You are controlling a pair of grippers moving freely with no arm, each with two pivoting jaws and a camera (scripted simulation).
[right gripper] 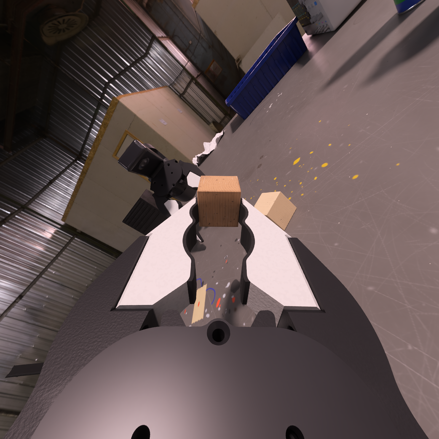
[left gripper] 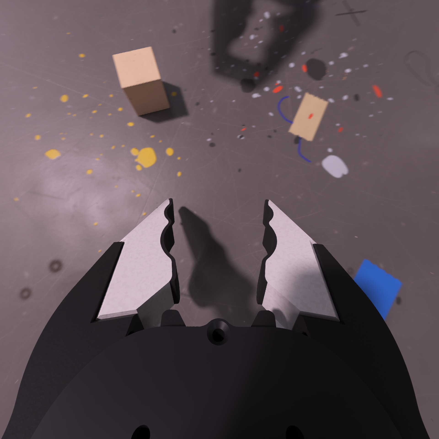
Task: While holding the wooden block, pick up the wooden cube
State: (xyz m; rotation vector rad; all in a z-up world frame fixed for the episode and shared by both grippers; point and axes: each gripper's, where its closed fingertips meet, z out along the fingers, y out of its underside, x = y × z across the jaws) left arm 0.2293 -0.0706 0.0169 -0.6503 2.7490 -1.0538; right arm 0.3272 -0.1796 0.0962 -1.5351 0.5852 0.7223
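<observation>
Between the fingertips of the right hand-held gripper [right gripper: 218, 202] sits the darker wooden block [right gripper: 218, 200], pinched on its two side faces and carried clear of the desk [right gripper: 356, 261], so the holding half of the task looks settled. Its jaws are closed only as far as the block's width allows. Across from it, the left hand-held gripper [left gripper: 218, 202] hangs above the desk with its jaws well apart and nothing between them, only its own shadow on the grey surface below. Ahead of that free gripper and off to its left stands the pale wooden cube [left gripper: 140, 80], resting flat on the desk among yellow paint flecks [left gripper: 145, 156], well apart from the fingertips. In this view it reads slightly taller than wide, its long axis upright, with its side faces turned a little off the line of the jaws. Since the right gripper is occupied, the pickup probably falls to the left one: a move forward and leftward, a small twist to square the fingers to two opposite faces, then a descent. Farther out lie a tan tape strip [left gripper: 308, 116], a blue patch [left gripper: 377, 287] by the right finger, and, in the right wrist view, a blue bin [right gripper: 268, 73] at the desk's far edge.
</observation>
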